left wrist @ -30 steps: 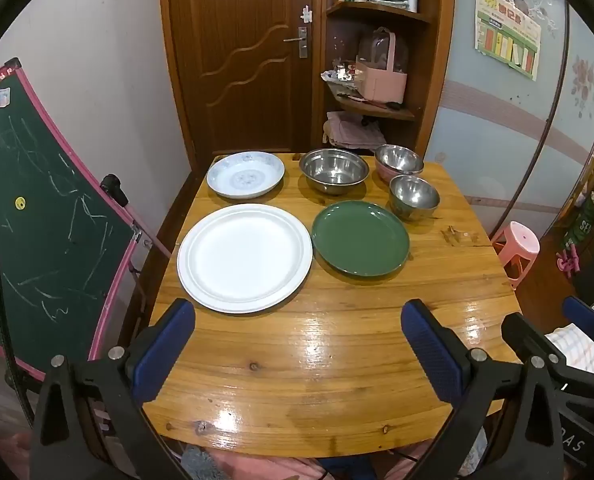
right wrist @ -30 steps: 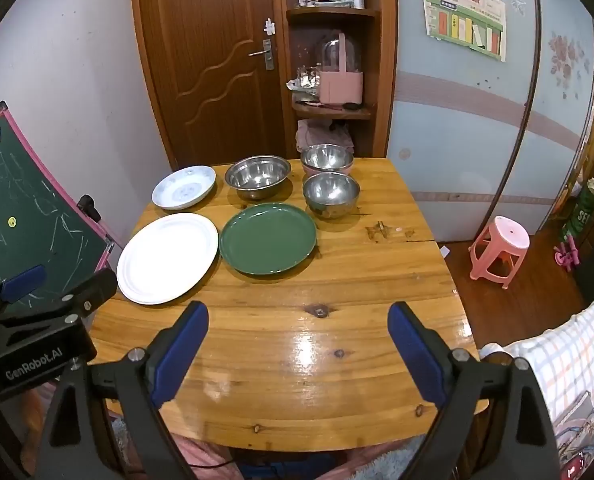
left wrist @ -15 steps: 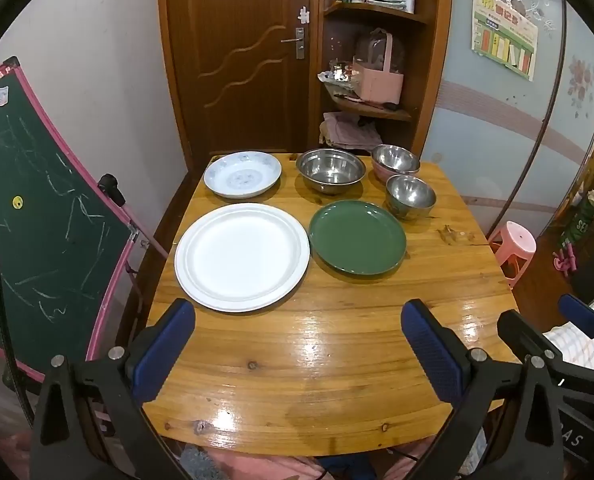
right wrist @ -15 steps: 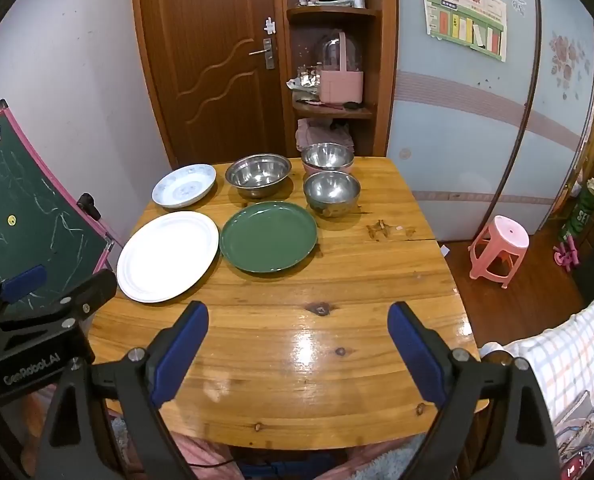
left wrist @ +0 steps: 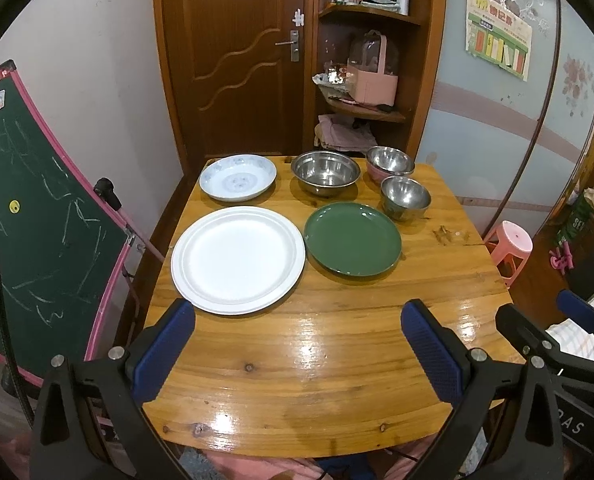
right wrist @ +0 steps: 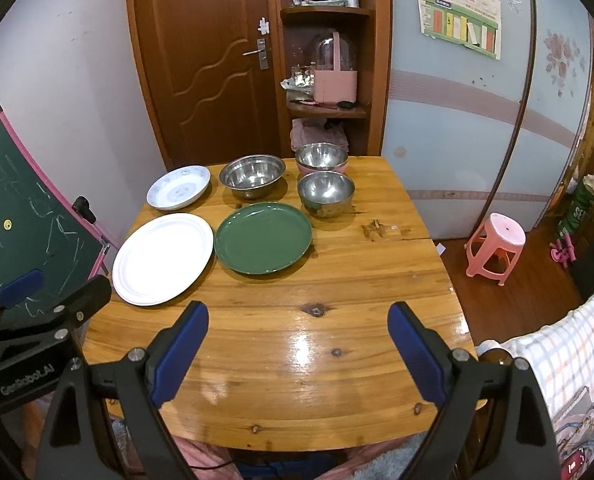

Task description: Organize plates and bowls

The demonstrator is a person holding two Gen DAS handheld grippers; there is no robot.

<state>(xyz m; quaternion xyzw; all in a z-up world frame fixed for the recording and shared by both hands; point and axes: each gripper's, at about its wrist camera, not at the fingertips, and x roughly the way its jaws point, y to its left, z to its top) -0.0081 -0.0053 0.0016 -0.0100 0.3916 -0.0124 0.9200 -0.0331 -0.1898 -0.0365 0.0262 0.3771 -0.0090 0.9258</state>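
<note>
A wooden table [left wrist: 337, 360] fills the middle of both views, with the dishes gathered on its far half and the near half bare, likely left as working room.

Going left to right: a green chalkboard [left wrist: 37, 220] leans by the wall off the table's left side. The left gripper [left wrist: 297, 344] hovers over the near edge, its blue-padded fingers [left wrist: 165, 344] spread wide apart and holding nothing. Beyond it lies a large white plate [left wrist: 237, 260], the biggest dish. Behind that plate sits a smaller white plate with a blue pattern [left wrist: 237, 177].

Just beside the big plate, nearly touching its rim, is a green plate [left wrist: 352, 238]. Behind it stands a wide steel bowl [left wrist: 325, 172]. Further right are two smaller steel bowls: one nearer [left wrist: 405, 198], one at the back [left wrist: 390, 162] that seems to sit inside a pink bowl, though that is hard to confirm.

The right gripper [right wrist: 297, 344] also hangs over the near edge, fingers [right wrist: 413, 348] wide apart and empty. A pink stool [right wrist: 496, 246] stands on the floor to the right.

Nothing is stacked yet. The plates lie flat and separate, so nesting smaller into larger looks like the work ahead.
</note>
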